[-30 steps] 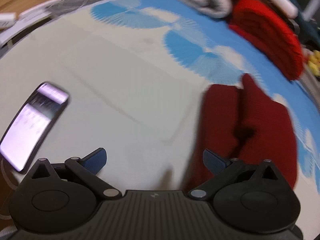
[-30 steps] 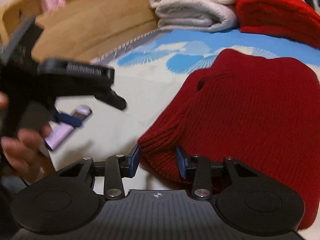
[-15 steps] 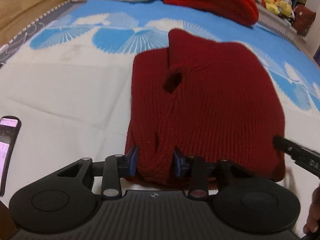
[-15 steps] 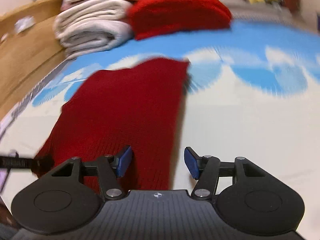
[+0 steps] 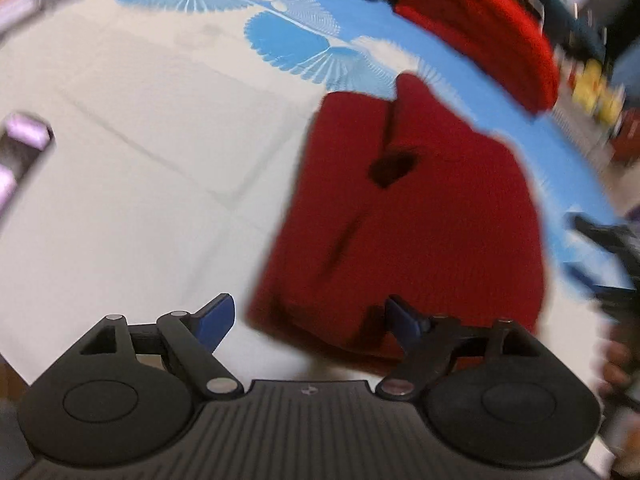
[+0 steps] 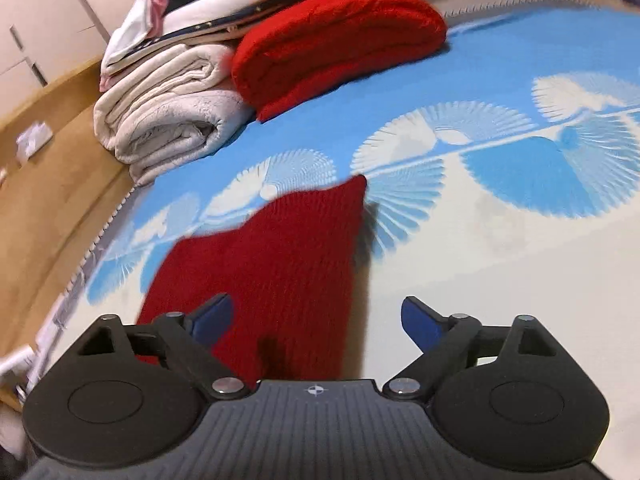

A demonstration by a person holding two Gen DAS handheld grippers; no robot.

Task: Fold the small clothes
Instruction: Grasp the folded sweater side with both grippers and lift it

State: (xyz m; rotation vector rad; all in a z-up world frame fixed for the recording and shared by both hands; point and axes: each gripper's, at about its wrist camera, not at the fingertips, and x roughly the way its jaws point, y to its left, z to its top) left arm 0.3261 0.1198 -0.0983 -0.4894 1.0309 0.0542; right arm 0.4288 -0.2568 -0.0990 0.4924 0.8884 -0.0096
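Observation:
A dark red knitted garment lies folded flat on the blue and white bedspread; it also shows in the right wrist view. My left gripper is open and empty, just above the garment's near left corner. My right gripper is open and empty, over the garment's near right edge. The right gripper's body shows blurred at the right edge of the left wrist view.
A bright red folded knit and a folded white blanket with more clothes on top sit at the far edge of the bed. A lit phone lies at the left. A wooden bed frame runs along the left side.
My left gripper has let go of the garment's near edge, opened wide and swung left. My right gripper has opened wider and pulled back. The garment stays flat.

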